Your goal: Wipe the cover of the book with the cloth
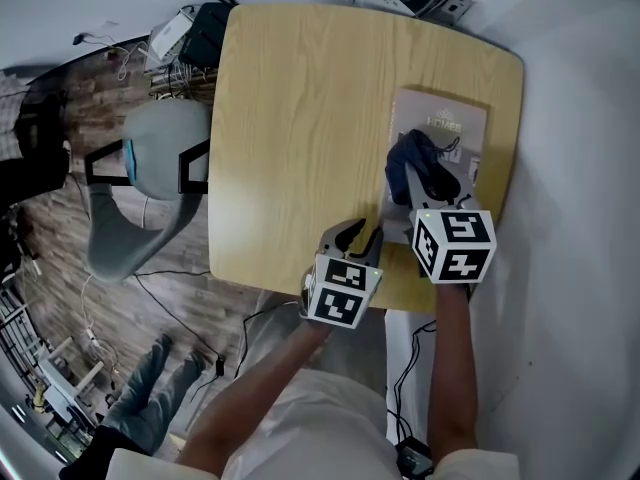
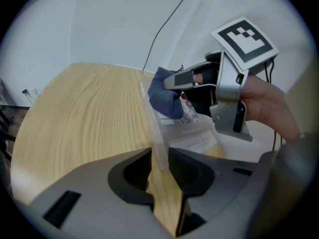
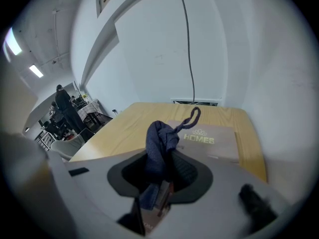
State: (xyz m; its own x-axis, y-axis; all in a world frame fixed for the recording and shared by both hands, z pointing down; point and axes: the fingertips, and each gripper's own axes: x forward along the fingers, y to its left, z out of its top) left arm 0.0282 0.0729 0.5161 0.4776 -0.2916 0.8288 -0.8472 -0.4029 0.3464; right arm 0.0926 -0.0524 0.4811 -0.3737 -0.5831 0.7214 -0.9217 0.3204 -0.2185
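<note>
A grey book (image 1: 442, 120) titled HOMES lies on the right side of the wooden table (image 1: 300, 118). A dark blue cloth (image 1: 418, 166) rests bunched on its cover, and my right gripper (image 1: 430, 200) is shut on it. From the right gripper view the cloth (image 3: 159, 143) rises out of the jaws, with the book (image 3: 212, 142) beyond. My left gripper (image 1: 362, 236) is at the book's near left corner. Seen from the left gripper (image 2: 159, 166), the edge of the book (image 2: 192, 138) sits pinched between the pads. The cloth (image 2: 164, 97) and the right gripper (image 2: 192, 79) lie just ahead.
A grey chair (image 1: 150, 168) stands left of the table. Cables and a dark box (image 1: 200, 30) lie on the floor at the table's far left corner. A white wall runs close along the table's right side. People (image 3: 65, 108) stand far off.
</note>
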